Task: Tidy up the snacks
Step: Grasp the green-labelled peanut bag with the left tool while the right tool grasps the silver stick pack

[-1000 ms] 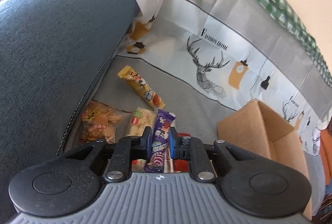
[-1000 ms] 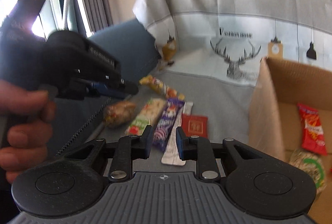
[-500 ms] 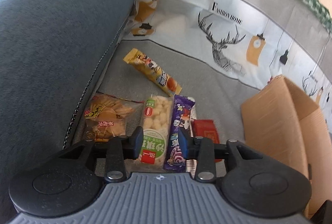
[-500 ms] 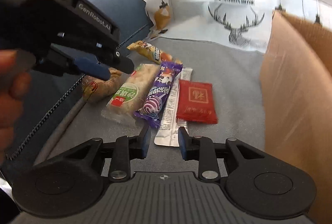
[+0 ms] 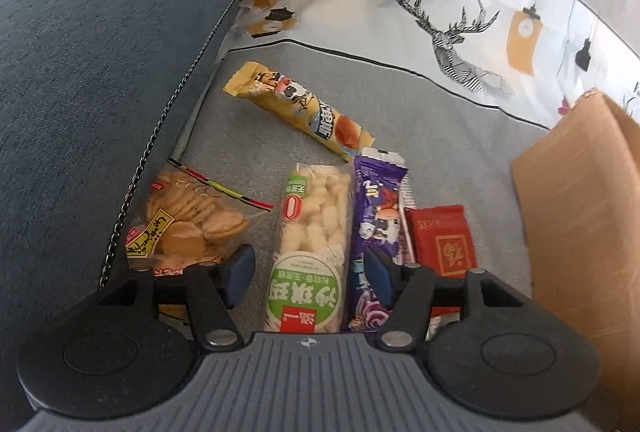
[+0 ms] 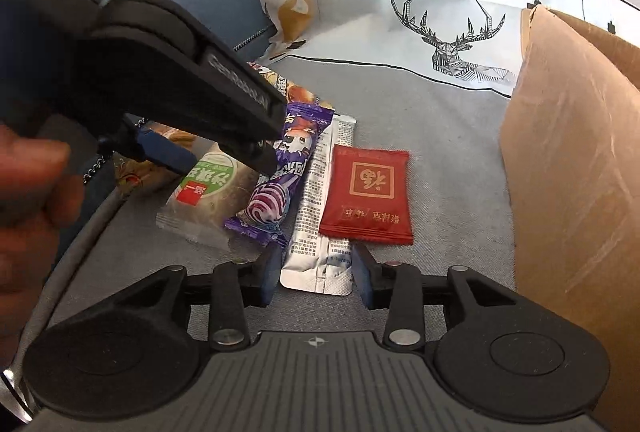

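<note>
**Two tools lowered over a row of snacks on the sofa seat**

The snacks are laid side by side on the grey sofa seat point(image 5: 440, 119), to the left of the cardboard box point(image 5: 580, 191). The left tool point(image 5: 310, 270) is held over the clear puffed-snack pack point(image 5: 314, 228); its jaws have just been opening and are seen apart, with the pack between them but not pressed. The purple candy bar point(image 5: 378, 207) is seen just beside the right pad. The right tool point(image 6: 316, 274) is placed at the near end of the silver sachet point(image 6: 320, 216); its jaws have just been opening too and are apart, not clamped. The red packet point(image 6: 370, 191) partly overlaps the sachet. A cracker bag point(image 5: 188, 220) and a yellow bar point(image 5: 304, 107) are seen further left.
</note>
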Motion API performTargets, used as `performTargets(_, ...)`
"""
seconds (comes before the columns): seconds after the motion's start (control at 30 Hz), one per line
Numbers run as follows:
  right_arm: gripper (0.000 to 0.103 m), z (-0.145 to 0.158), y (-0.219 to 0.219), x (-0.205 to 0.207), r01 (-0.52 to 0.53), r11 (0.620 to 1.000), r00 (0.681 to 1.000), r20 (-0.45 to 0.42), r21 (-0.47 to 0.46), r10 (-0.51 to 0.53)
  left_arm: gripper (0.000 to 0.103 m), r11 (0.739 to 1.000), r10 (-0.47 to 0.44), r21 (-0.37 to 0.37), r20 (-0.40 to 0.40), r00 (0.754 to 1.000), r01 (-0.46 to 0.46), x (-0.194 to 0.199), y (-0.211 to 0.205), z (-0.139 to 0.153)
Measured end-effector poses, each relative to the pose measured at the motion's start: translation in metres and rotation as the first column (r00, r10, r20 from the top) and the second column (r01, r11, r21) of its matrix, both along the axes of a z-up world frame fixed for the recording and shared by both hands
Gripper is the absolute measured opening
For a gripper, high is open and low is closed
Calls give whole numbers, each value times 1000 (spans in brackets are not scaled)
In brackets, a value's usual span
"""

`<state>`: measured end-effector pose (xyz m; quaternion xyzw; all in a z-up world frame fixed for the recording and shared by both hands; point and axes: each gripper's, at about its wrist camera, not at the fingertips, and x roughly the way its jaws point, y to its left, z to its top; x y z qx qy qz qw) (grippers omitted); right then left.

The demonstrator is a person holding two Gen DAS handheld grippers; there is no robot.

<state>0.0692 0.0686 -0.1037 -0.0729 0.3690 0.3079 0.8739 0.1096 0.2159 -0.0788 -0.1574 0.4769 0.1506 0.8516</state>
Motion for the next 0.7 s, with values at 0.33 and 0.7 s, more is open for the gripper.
performTargets(0.33, 7, 10, -13, -11, -54, 999, 998, 30, 3, 54, 40, 1000, -25, -3, -47, 999, 25, -10, -2, -1)
performTargets(0.7, 4, 28, -33, -68, -129, 991, 991, 19, -28, 129, 40, 995, -50, -88, -10, 999, 49, -55, -1, 27)
